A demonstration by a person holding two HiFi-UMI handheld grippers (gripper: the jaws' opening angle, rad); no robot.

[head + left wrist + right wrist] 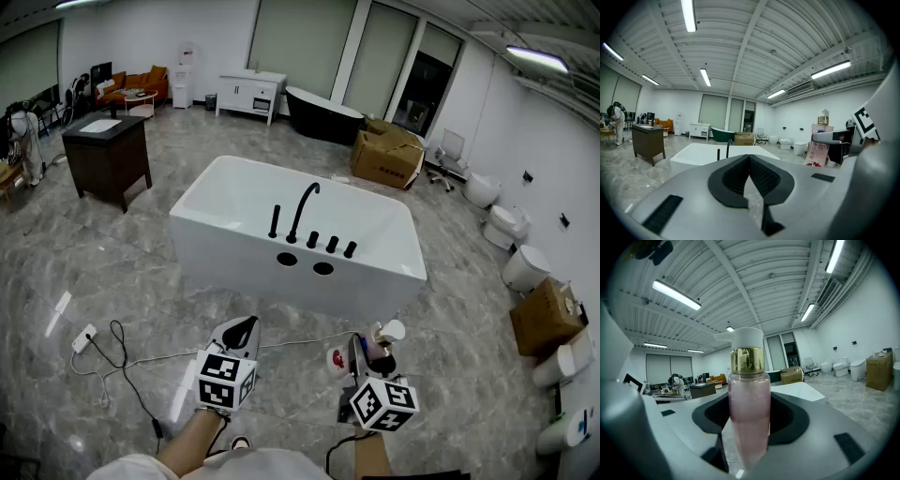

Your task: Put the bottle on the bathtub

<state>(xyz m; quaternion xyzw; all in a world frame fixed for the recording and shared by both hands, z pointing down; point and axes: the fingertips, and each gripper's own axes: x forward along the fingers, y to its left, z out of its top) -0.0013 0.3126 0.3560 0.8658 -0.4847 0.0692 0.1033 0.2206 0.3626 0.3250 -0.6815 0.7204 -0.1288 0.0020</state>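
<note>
A pink pump bottle (749, 413) with a gold collar and white pump head stands upright between the jaws of my right gripper (750, 441), which is shut on it. In the head view the bottle (380, 345) pokes out ahead of the right gripper (367, 354), low and right of centre. My left gripper (241, 330) is shut with nothing in it; its black pads (761, 176) meet. The left gripper view also catches the bottle (819, 143) at the right. The white bathtub (295, 272) with a black faucet (302, 212) stands a step ahead on the floor.
A dark wooden vanity (107, 157) stands left of the tub. Cardboard boxes (386, 155) and a black tub (323, 114) lie behind it. Toilets (525, 267) line the right wall. A white power strip and cables (86, 339) trail across the marble floor at lower left.
</note>
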